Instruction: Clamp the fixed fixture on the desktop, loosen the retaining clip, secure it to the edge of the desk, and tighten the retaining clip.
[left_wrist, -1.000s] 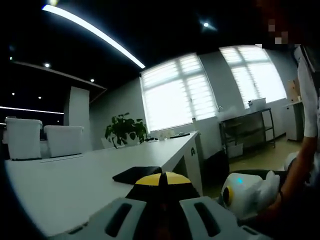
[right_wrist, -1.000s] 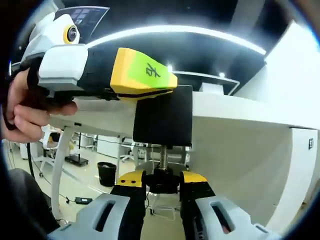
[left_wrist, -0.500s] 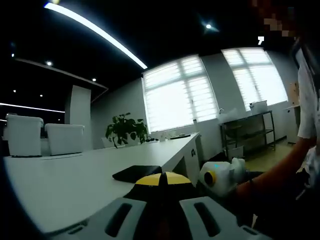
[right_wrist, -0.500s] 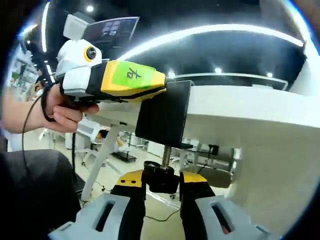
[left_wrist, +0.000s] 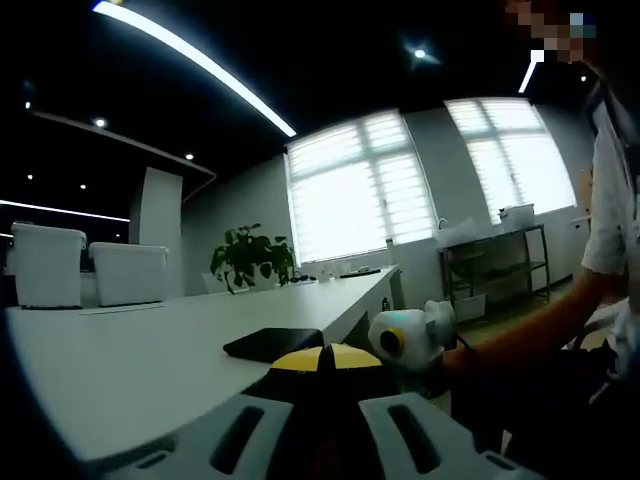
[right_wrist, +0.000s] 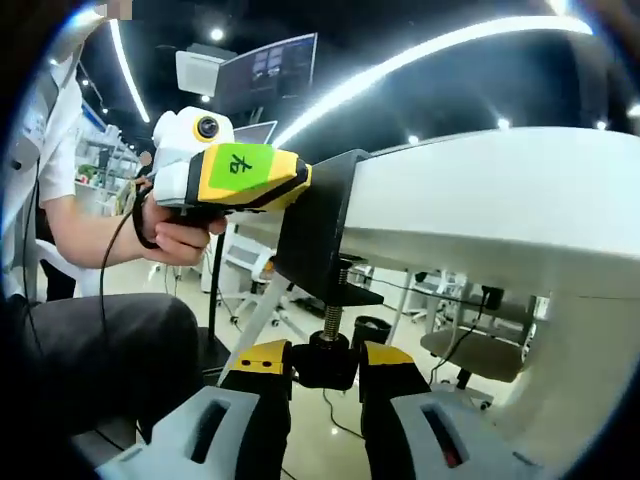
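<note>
A black clamp fixture (right_wrist: 318, 232) sits over the edge of the white desk (right_wrist: 480, 195). Its threaded screw (right_wrist: 331, 320) hangs below the desk and ends in a black knob (right_wrist: 323, 368). My right gripper (right_wrist: 324, 354) is shut on that knob from underneath. My left gripper (right_wrist: 298, 180) comes in from the left, held by a hand (right_wrist: 175, 232), and is shut on the fixture's top. In the left gripper view, the left gripper (left_wrist: 322, 358) pinches the fixture's black top plate (left_wrist: 268, 343) where it lies flat on the desk (left_wrist: 130, 360).
White chairs (left_wrist: 45, 272), a potted plant (left_wrist: 250, 258) and bright windows stand beyond the desk's far end. A metal shelf rack (left_wrist: 495, 258) is against the wall. Under the desk are slanted legs (right_wrist: 250, 320), a dark bin (right_wrist: 368, 328) and the person's leg (right_wrist: 100, 350).
My right gripper has swung around beneath the desk edge with the knob still in its jaws; in the left gripper view it has come leftward, closer to the desk. The left gripper has held still.
</note>
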